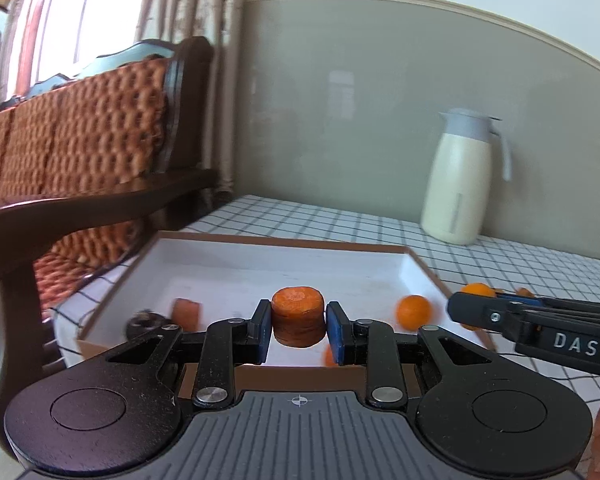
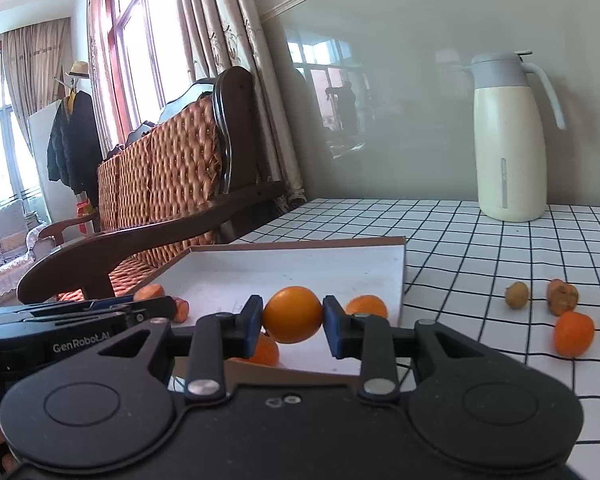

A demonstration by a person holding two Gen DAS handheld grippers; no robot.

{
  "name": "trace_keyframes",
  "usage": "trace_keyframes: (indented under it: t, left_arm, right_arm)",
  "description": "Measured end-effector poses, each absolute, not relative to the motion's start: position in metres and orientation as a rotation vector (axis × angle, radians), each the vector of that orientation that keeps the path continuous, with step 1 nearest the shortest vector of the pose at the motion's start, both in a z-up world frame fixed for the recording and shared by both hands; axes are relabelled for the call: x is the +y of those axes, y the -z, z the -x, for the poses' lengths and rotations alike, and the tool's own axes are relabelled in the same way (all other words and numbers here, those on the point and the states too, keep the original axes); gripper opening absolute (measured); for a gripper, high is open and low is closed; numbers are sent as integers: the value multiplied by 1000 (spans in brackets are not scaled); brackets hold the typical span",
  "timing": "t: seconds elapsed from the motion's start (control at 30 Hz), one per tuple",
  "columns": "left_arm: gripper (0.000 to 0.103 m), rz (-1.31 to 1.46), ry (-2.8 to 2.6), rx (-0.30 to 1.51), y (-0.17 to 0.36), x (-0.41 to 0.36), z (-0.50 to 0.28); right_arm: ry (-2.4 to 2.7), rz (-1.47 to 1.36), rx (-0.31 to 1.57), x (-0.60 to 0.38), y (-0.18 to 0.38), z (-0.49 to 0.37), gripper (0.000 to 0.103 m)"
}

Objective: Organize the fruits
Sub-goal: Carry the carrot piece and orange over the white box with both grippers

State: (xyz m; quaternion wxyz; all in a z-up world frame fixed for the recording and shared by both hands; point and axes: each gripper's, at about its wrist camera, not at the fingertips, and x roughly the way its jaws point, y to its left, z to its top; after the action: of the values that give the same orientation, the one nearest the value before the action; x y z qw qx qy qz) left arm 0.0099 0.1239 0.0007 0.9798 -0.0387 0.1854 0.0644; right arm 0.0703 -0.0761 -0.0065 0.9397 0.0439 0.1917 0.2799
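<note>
My left gripper point(image 1: 298, 330) is shut on a thick carrot chunk point(image 1: 298, 316), held above the near edge of a shallow white cardboard tray point(image 1: 228, 272). Inside the tray lie another carrot piece point(image 1: 186, 313), a dark round fruit point(image 1: 142, 322) and a small orange point(image 1: 413, 312). My right gripper point(image 2: 293, 322) is shut on a small orange point(image 2: 293, 314) over the tray's point(image 2: 300, 268) near right part; it also shows at the right of the left wrist view. Two more oranges point(image 2: 366, 306) point(image 2: 264, 350) rest in the tray behind it.
A cream thermos jug point(image 2: 510, 140) stands at the back of the checked tablecloth point(image 2: 460, 248). Loose on the cloth to the right lie an orange point(image 2: 573, 334), a brownish small fruit point(image 2: 517, 295) and a carrot piece point(image 2: 562, 297). A wooden cushioned bench point(image 2: 172, 184) borders the table's left.
</note>
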Motion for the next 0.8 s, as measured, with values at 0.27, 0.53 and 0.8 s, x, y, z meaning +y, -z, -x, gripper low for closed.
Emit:
trace_keyframes:
  t: [0.27,0.53,0.8]
  left_arm:
    - [29,86,-194,374,2,148,-9]
    - [29,92,-239,365,-2,169,-14]
    - [29,81,-258,331,-9,178,-30]
  right_arm:
    - [-566,-110,383,-63,6,-80,24]
    - [-528,-119,360,-60,5,-89,24]
    - [-479,-140,343,-67,3,-101,24]
